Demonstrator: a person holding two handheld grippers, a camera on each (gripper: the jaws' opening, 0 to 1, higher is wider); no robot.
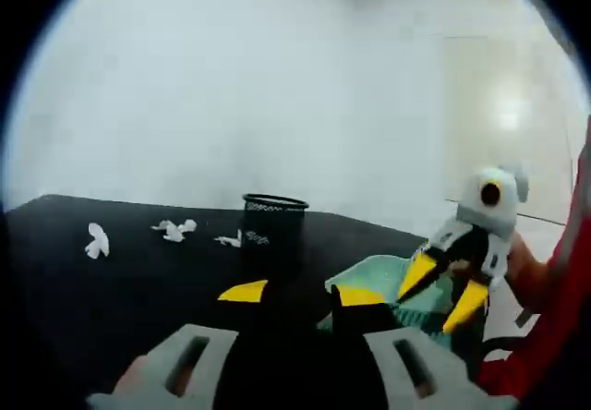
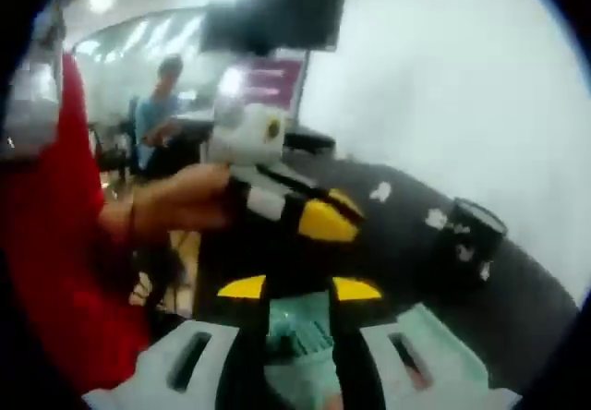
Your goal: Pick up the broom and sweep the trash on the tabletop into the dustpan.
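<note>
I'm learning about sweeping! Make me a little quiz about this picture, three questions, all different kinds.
1. True or false: the white paper scraps lie on the black table.
2. Pick one: what colour is the dustpan? A red, B teal, C purple.
3. Fill in the missing word: the mesh cup on the table is coloured ____.

Key: 1 true; 2 B; 3 black.
</note>
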